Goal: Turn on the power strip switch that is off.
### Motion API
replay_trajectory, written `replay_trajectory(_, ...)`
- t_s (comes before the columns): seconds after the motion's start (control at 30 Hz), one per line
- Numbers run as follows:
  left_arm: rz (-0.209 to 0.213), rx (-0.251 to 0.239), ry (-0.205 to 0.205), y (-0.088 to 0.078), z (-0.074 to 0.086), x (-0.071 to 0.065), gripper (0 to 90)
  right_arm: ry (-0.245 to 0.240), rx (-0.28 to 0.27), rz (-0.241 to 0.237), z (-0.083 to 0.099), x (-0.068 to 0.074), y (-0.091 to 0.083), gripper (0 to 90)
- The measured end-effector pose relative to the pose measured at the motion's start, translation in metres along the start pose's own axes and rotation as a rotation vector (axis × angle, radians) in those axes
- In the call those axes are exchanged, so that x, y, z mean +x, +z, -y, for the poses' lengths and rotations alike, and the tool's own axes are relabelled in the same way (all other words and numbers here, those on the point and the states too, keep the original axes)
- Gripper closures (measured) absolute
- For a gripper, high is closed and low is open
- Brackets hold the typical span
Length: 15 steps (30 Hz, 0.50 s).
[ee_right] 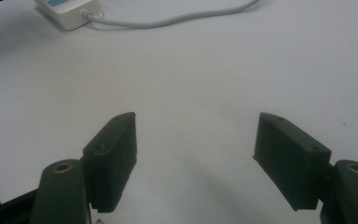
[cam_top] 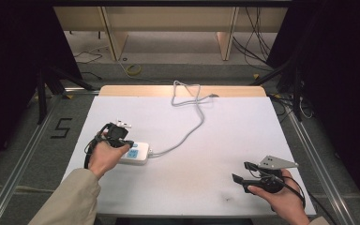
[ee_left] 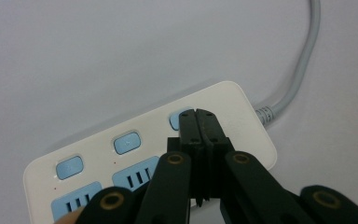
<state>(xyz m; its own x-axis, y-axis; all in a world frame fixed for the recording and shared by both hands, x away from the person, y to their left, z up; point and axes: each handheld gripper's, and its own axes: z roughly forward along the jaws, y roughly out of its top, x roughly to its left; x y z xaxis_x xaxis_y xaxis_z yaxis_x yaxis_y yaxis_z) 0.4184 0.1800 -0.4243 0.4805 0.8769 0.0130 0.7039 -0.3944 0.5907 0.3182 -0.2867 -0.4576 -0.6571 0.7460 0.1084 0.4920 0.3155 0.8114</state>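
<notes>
The white table (cam_top: pixel 225 140) carries a white power strip (cam_top: pixel 138 153) near its left edge, with blue switches and blue sockets on top. Its grey cable (cam_top: pixel 187 131) runs from the strip's right end toward the far edge of the table. The left gripper (ee_left: pixel 199 122) is clenched, its jaws pressed together with the tips over the blue switch (ee_left: pixel 176 119) nearest the cable end of the strip. The right gripper (ee_right: pixel 195 140) is released, jaws wide apart, well to the right of the strip and nearer the person.
</notes>
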Motion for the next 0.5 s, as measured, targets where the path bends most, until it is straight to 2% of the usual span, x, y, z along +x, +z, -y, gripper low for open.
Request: replay_trajectory(0.5,-0.001,0.007,-0.008,0.0050,-0.0033,0.0006,90.0,0.001,0.003,-0.001,-0.0001,0.0000,0.0002,30.1)
